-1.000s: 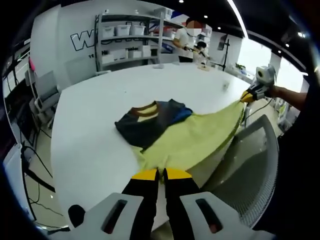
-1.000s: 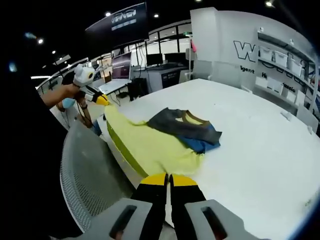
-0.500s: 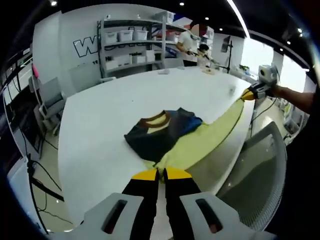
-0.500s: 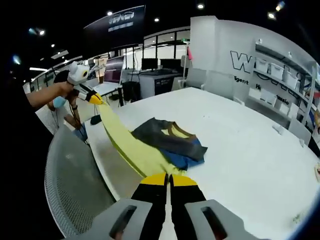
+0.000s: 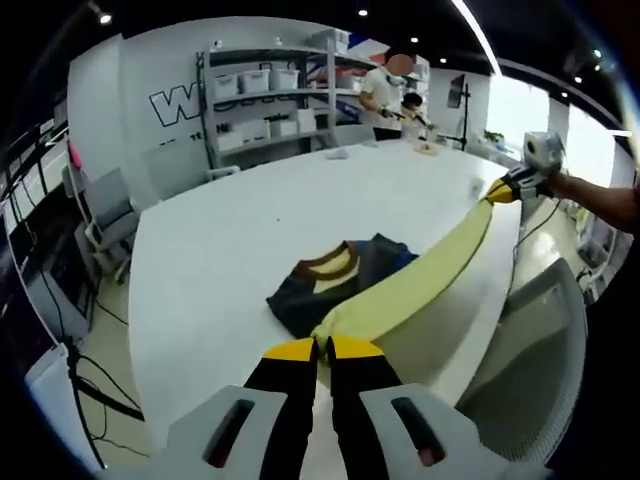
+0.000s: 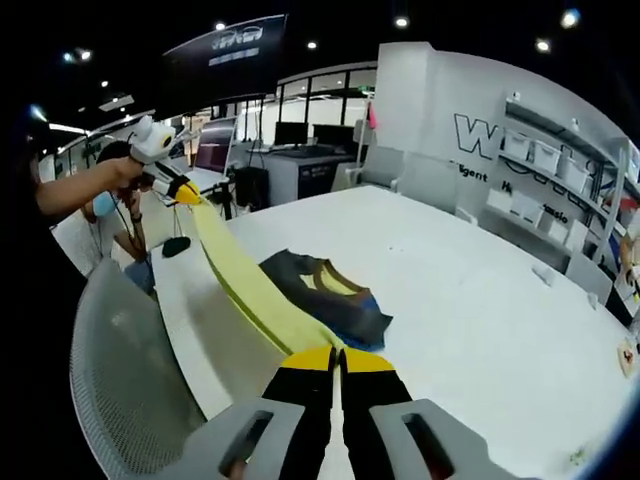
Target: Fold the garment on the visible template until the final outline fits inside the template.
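The garment (image 5: 400, 290) is soft and light (it sags between holds), its yellow hem stretched above the white worktop (image 5: 230, 250) with the left gripper (image 5: 321, 347) and right gripper (image 6: 338, 357) each clenched on one corner.

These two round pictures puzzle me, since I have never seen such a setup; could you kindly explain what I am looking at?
A person holds a two-jaw gripper in each hand, and a fisheye camera rides on each. In the left gripper view, the left gripper is shut on one end of the yellow garment; the right gripper holds the far end. The right gripper view mirrors this. The cloth is stretched taut above a white table, its dark collar end resting on the surface. A mesh chair stands nearby.
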`<state>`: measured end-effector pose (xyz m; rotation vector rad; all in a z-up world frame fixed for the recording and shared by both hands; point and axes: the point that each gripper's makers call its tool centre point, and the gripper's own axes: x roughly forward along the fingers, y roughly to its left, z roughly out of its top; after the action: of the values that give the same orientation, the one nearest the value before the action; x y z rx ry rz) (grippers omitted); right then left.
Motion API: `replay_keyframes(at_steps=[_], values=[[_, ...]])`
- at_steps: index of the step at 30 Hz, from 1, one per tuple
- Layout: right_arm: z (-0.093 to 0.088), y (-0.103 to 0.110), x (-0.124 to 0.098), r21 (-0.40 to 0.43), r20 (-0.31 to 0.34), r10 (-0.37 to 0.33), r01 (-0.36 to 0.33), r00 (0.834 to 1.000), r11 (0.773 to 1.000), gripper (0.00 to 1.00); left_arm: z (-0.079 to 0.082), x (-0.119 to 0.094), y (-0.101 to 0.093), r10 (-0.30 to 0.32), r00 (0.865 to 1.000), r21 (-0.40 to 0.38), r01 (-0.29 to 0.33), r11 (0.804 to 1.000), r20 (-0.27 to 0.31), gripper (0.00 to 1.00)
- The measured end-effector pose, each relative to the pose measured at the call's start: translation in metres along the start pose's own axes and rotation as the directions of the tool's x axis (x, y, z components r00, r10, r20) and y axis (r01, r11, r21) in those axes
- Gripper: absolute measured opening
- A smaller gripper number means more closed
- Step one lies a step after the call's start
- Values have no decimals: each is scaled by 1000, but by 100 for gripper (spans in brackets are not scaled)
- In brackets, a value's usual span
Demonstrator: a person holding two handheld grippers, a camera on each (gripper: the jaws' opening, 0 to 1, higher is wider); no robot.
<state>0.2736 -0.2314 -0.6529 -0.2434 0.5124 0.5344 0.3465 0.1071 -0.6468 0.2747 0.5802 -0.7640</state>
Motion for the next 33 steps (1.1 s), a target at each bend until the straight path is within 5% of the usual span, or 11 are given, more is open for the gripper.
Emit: replay_keyframes(at_steps=[33], values=[[19, -68, 58, 28, 31, -107, 106, 994, 994, 0, 53, 55, 45, 15, 998, -48, -12, 999, 68, 5]])
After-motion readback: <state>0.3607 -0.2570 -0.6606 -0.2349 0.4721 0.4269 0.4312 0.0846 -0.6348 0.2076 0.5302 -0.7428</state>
